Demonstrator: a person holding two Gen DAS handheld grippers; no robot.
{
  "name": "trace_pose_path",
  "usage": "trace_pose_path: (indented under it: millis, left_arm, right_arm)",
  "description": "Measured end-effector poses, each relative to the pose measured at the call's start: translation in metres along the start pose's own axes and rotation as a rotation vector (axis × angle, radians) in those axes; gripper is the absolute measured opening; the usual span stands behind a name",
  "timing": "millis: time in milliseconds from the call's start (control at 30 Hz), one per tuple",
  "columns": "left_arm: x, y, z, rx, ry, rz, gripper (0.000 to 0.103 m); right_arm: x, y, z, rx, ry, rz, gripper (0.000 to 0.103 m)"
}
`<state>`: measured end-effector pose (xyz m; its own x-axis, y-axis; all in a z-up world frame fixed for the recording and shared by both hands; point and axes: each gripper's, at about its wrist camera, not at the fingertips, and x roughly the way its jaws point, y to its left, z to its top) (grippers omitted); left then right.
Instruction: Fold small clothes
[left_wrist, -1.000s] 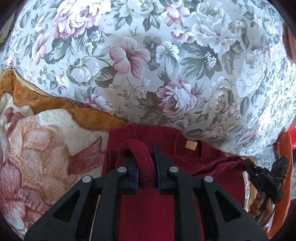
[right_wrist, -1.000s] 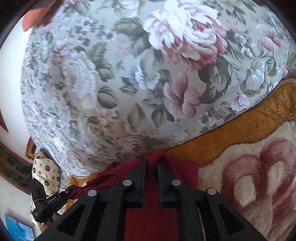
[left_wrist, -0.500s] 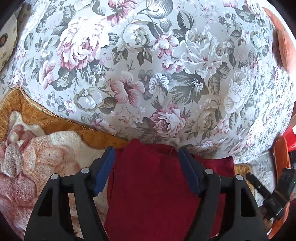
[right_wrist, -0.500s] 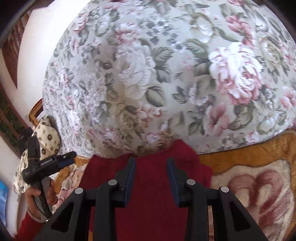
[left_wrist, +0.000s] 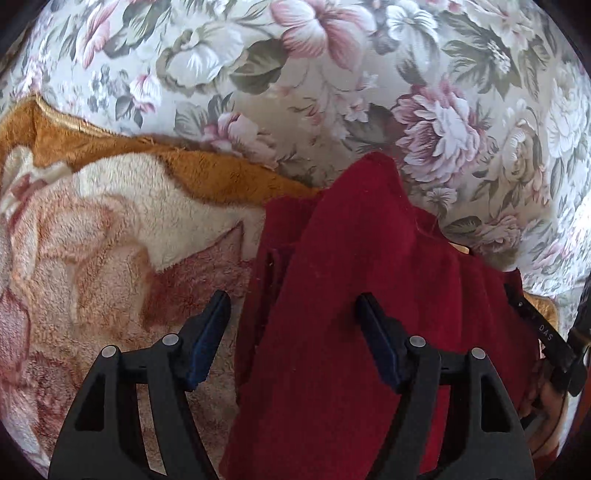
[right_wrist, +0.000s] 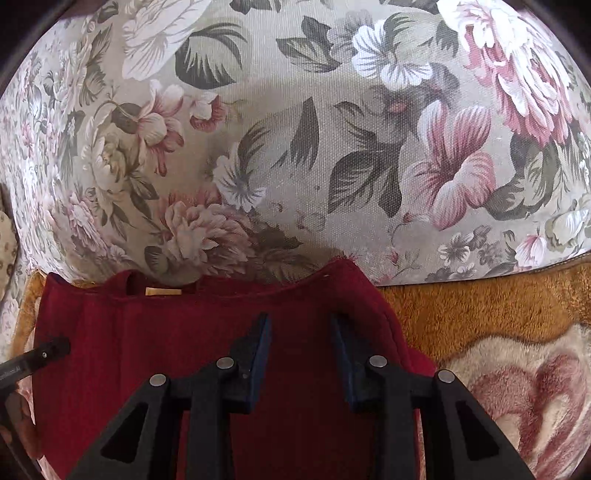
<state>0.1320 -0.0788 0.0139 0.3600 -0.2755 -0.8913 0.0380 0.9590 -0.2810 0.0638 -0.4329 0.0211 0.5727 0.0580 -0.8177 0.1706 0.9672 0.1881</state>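
Hovering, we spread both tongs, left (left_wrist: 291, 332) and right (right_wrist: 300, 349), over the red garment (right_wrist: 184, 350); its near edge is cut off.

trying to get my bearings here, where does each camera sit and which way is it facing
Left wrist: sits on the left tongs, looking steeply down along their open fingers at the red garment, plush blanket and floral cover; the right tongs show at the right edge.
Right wrist: sits on the right tongs, jaws apart, looking down at the same garment's collar edge; the left tongs show at the left edge.
Shared: garment, tan label, blanket, floral cover.
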Motion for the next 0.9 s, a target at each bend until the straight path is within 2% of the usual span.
trace_pose_path:
  millis: [100,200,333,567,633,767,900]
  left_arm:
    - [-0.012,0.003,-0.003,-0.002,-0.017,0.000,0.072]
    - [-0.035,0.000,-0.014,0.038,-0.061,0.017,0.072]
    - [-0.065,-0.003,-0.033,0.093,-0.127,0.042,0.072]
    - [-0.084,-0.010,-0.074,0.169,-0.154,0.082,0.072]
    - [-0.080,-0.010,-0.083,0.169,-0.143,0.078,0.072]
    - [-0.054,0.000,-0.090,0.147,-0.060,0.099,0.072]
    - [-0.050,0.007,-0.093,0.110,-0.035,0.092,0.072]
  right_arm:
    - [-0.021,-0.001,-0.001,0.012,-0.001,0.045,0.031]
    - [-0.058,-0.006,-0.020,0.036,0.002,0.111,0.031]
    - [-0.095,-0.005,-0.056,-0.024,-0.018,0.095,0.032]
    - [-0.121,-0.002,-0.097,-0.007,-0.019,0.068,0.032]
    - [-0.120,-0.007,-0.104,0.017,-0.013,0.078,0.032]
    - [-0.091,-0.016,-0.112,0.049,0.038,0.080,0.032]
    - [-0.094,-0.012,-0.112,0.051,0.035,0.072,0.032]
